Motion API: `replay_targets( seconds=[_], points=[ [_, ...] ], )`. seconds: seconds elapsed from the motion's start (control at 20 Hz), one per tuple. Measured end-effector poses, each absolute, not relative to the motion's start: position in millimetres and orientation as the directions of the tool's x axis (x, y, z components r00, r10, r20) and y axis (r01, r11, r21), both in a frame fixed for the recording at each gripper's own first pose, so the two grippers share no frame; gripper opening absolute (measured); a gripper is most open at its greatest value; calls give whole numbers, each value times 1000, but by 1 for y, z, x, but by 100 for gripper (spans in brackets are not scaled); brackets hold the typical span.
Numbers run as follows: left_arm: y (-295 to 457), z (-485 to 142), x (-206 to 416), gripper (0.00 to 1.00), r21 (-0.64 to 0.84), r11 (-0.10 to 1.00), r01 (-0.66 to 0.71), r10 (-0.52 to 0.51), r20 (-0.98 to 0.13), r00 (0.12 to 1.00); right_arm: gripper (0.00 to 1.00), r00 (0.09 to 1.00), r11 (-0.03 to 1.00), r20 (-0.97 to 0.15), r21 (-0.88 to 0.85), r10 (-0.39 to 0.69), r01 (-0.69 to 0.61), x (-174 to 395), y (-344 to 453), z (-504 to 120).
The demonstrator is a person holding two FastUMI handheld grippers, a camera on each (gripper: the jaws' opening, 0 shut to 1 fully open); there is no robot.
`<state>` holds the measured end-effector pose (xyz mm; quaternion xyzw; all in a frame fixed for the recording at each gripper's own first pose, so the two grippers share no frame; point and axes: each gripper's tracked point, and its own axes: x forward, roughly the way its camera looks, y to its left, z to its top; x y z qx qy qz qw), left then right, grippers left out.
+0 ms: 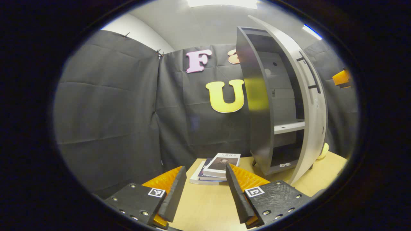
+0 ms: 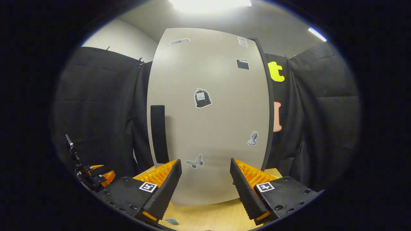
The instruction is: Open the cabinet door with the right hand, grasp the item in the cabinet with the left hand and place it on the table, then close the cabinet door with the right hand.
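- left tongs (image 1: 205, 184) apart, empty, poised over table (image 1: 208, 208); right tongs (image 2: 205, 183) apart, empty, facing door (image 2: 208, 112) close up, clamped on nothing.
- door ajar, swung partway; handle (image 2: 158, 133) left of right tongs, not gripped.
- cabinet (image 1: 257, 106) interior: shelf (image 1: 289, 127) bare, no item visible in lit part; lower bay dim, contents cannot be told.
- books (image 1: 215, 168) stacked on table beside cabinet foot; likely the removed item.
- risk: closing push off-centre could rock cabinet.
- risk: door sweep near books; left tongs nearby could get clipped.
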<state>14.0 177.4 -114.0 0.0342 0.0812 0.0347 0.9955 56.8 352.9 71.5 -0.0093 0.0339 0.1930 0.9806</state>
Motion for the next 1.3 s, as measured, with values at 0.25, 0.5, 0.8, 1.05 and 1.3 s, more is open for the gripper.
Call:
replay_targets(
  seconds=[0.25, 0.5, 0.8, 1.05, 1.3],
  points=[
    [139, -93, 21, 74, 66, 996, -59, 68, -136, 988, 96, 927, 929, -69, 4, 369, -370, 60, 309, 73],
    [96, -58, 21, 74, 87, 994, -62, 72, -111, 991, 96, 935, 938, -64, 16, 348, -347, 65, 257, 73],
    [44, -26, 21, 75, 108, 993, -51, 58, -65, 996, 96, 947, 948, -52, 24, 317, -316, 61, 193, 73],
    [7, -15, 20, 74, 106, 994, -25, 32, -59, 998, 93, 958, 959, -49, 44, 282, -280, 58, 148, 65],
    [-21, -3, 20, 75, 124, 992, 2, 4, -49, 999, 93, 968, 969, -68, 70, 241, -236, 55, 116, 47]
  ],
)
